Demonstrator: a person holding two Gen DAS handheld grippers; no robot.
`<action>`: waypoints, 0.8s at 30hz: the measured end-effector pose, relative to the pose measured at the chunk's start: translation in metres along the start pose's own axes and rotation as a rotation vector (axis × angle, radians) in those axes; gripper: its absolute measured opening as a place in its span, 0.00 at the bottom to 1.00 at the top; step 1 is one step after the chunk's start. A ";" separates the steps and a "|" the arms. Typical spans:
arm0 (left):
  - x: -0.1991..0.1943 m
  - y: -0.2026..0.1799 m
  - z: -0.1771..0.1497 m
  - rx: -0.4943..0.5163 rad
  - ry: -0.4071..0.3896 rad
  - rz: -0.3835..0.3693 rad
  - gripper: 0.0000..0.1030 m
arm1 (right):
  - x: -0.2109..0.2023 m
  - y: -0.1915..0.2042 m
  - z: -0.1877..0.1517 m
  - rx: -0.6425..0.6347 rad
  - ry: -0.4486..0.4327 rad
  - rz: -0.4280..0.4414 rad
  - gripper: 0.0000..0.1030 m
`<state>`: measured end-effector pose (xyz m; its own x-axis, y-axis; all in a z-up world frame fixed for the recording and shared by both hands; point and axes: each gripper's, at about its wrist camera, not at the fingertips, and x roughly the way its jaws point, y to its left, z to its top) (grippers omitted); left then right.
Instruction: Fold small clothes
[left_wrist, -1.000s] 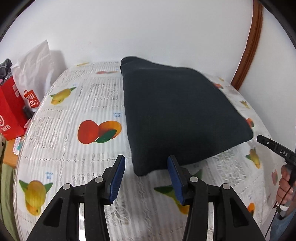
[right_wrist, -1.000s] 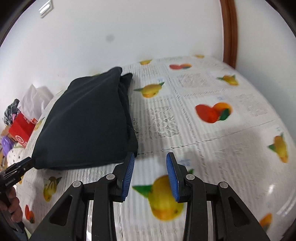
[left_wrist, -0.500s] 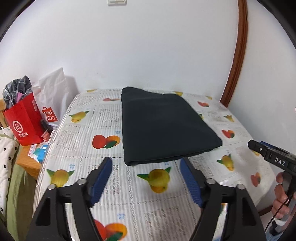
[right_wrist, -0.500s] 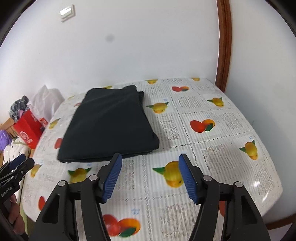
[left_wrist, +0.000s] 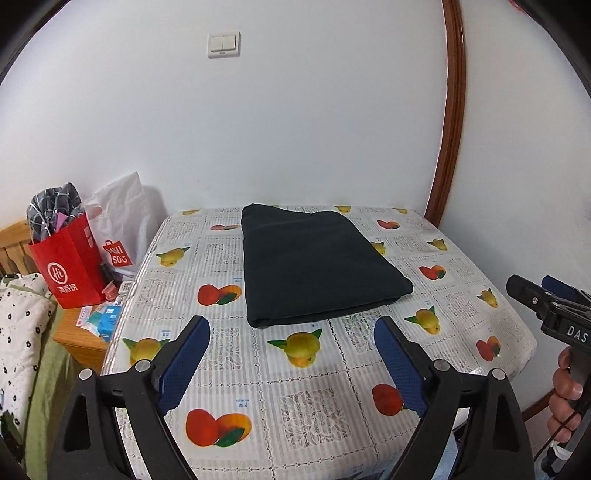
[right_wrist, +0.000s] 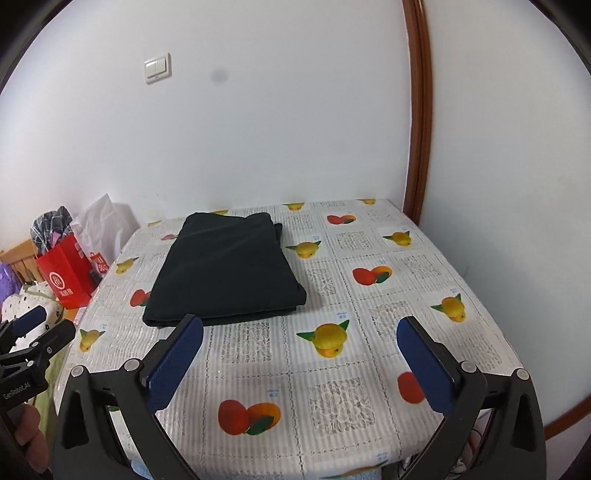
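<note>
A dark folded garment (left_wrist: 314, 264) lies flat on the fruit-print tablecloth (left_wrist: 306, 376), toward the back of the table; it also shows in the right wrist view (right_wrist: 227, 271). My left gripper (left_wrist: 291, 328) is open and empty, held back over the table's front part, well short of the garment. My right gripper (right_wrist: 299, 328) is open and empty, also over the front part, to the right of the garment's near edge. The right gripper shows at the right edge of the left wrist view (left_wrist: 543, 299), and the left gripper at the left edge of the right wrist view (right_wrist: 33, 328).
A red paper bag (left_wrist: 70, 266) with checked cloth and a white plastic bag (left_wrist: 122, 218) stand on a wooden stand left of the table. A white wall with a light switch (left_wrist: 223, 44) is behind. A brown door frame (left_wrist: 450, 122) is at the right.
Both grippers have pulled back and up from the garment's near edge and opened wider. The folded garment stays flat on the table.
</note>
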<state>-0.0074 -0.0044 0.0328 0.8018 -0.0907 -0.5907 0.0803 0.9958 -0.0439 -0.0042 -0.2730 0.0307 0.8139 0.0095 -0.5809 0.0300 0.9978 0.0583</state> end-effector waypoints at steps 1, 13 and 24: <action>-0.002 0.000 -0.001 -0.001 -0.002 0.002 0.88 | -0.003 0.000 -0.001 -0.002 -0.003 0.000 1.00; -0.004 -0.004 -0.007 0.002 0.000 0.024 0.88 | -0.017 0.004 -0.010 -0.015 -0.007 -0.015 1.00; -0.004 -0.007 -0.009 0.012 0.006 0.027 0.88 | -0.022 0.005 -0.012 -0.025 -0.019 -0.036 1.00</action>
<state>-0.0160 -0.0107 0.0282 0.8000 -0.0641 -0.5966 0.0663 0.9976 -0.0183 -0.0293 -0.2675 0.0338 0.8237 -0.0274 -0.5664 0.0450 0.9988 0.0172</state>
